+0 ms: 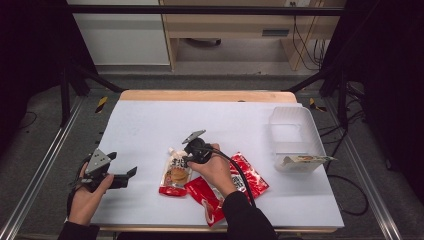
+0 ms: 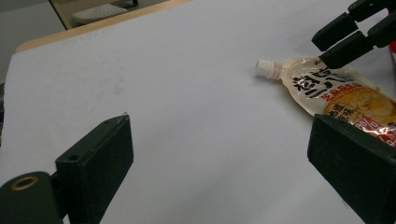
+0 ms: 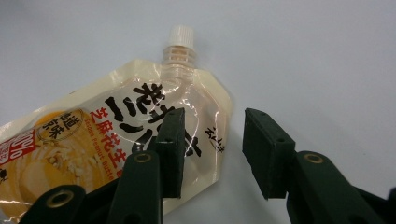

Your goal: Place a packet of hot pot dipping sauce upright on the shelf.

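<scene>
A cream spouted pouch with a white cap lies flat on the white sheet, spout pointing away. My right gripper hangs low over the pouch's upper part, jaws pointing down. In the right gripper view the right gripper is open. One jaw sits over the printed face of the pouch, the other beside its edge over bare sheet, so that edge lies between them without being pressed. My left gripper rests near the table's left edge, wide open with nothing in it, facing the pouch and the right gripper.
A red snack packet lies under my right forearm, just right of the pouch. At the right side stands a clear plastic bin with a flat packet at its near end. Bare white sheet stretches across the far left.
</scene>
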### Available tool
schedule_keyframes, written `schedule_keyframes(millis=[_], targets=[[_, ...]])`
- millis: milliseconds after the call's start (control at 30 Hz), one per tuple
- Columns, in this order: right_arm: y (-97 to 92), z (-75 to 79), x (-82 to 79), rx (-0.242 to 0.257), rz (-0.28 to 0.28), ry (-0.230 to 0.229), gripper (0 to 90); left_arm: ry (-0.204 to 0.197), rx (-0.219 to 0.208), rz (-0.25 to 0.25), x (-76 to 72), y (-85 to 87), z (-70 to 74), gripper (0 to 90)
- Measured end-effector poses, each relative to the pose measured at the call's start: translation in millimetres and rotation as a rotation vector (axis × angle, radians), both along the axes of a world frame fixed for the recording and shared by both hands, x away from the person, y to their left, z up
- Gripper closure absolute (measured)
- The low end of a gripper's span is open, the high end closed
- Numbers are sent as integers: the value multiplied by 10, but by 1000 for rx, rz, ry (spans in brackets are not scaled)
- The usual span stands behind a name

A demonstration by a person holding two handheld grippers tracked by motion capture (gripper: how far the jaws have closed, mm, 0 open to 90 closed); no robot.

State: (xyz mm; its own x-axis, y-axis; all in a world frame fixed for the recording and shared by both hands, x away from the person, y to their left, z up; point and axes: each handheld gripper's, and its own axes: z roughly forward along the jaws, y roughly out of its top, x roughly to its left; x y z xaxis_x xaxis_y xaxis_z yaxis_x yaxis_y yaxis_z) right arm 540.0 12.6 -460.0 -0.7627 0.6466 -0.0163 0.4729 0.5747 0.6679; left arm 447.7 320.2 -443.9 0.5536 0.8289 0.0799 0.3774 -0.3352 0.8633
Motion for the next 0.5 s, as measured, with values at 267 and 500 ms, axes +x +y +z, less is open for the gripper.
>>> schedule_keyframes(millis=[267, 500], targets=[[-9, -51, 14, 22, -15, 29, 580, -1, 3, -6, -1, -6, -1, 71], [-5, -79, 19, 28, -16, 44, 568, 2, 5, -11, -6, -15, -1, 72]])
